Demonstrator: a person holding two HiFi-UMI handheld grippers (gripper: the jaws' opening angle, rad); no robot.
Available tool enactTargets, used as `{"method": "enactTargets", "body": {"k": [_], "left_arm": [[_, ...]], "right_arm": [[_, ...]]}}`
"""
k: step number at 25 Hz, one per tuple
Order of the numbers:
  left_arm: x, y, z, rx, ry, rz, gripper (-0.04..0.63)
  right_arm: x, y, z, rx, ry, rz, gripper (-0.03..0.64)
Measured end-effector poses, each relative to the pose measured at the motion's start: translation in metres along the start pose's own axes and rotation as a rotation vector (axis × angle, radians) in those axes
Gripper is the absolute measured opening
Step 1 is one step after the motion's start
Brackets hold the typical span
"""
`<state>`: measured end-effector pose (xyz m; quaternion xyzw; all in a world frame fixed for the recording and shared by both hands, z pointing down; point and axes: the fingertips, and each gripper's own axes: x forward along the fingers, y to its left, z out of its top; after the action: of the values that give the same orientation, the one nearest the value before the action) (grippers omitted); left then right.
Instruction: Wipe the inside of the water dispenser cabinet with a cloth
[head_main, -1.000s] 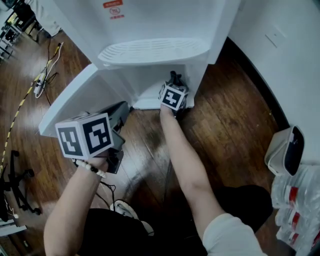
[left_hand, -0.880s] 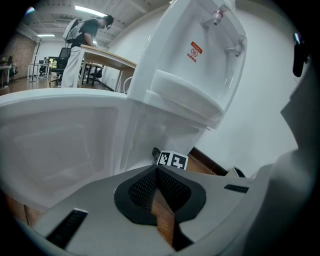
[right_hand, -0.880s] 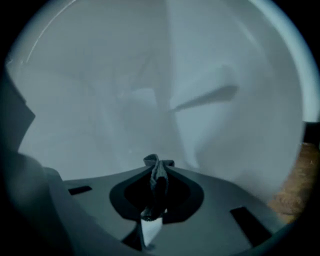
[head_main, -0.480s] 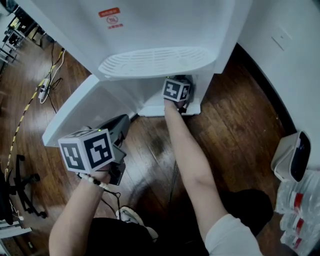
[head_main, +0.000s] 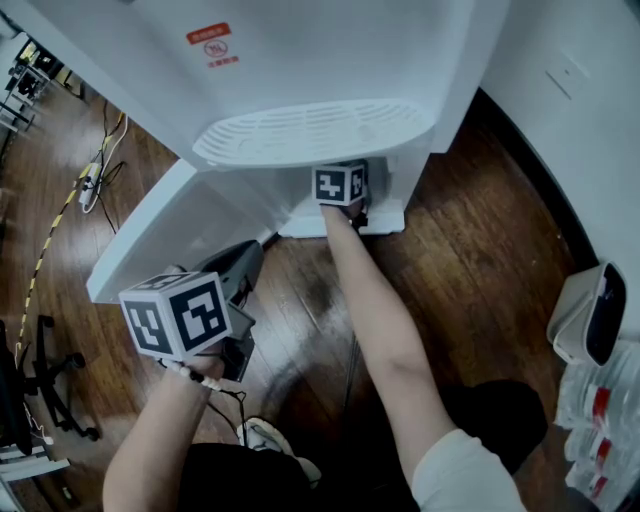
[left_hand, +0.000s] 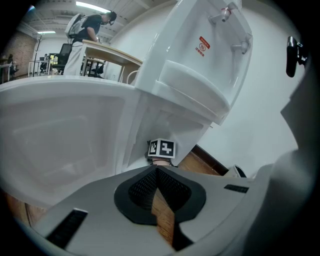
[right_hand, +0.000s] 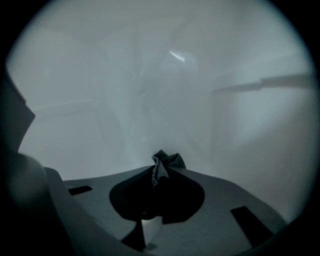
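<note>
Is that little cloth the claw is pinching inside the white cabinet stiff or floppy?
Probably floppy: the cloth bunches into crumpled folds where the right claw pinches it. It looks light too, since a small tuft sticks up without sagging. Pushed against the cabinet wall, it would likely squash flat.

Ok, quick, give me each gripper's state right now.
Left gripper: shut, nothing between its jaws.
Right gripper: shut on the cloth, inside the water dispenser cabinet.
</note>
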<state>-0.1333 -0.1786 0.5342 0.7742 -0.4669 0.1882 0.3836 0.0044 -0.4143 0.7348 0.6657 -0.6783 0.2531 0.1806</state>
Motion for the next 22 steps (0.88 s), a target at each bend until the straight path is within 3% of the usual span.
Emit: {"method": "enactTargets", "body": {"k": [6,14,17,22], "left_arm": [[-0.004,0.001,0.000,-0.002,-0.001,0.006,-0.009],[-0.012,0.004,0.001,-0.002,-0.008,0.018,-0.009],[-0.013,0.000,0.001,0.002,-0.011,0.012,-0.009],[-0.016,-0.004,0.002,0.008,-0.016,0.003,-0.009]], "right_arm": [[0.002,0.069,-0.008,-0.114,0.028,0.200,0.041],[-0.002,0.114,-0.008,-0.094,0.003,0.401,0.041],[-0.001,0.095,-0.006,-0.084,-0.013,0.313,0.042],[0.003,0.018,-0.006,0.131,-0.012,0.064,0.043]]}}
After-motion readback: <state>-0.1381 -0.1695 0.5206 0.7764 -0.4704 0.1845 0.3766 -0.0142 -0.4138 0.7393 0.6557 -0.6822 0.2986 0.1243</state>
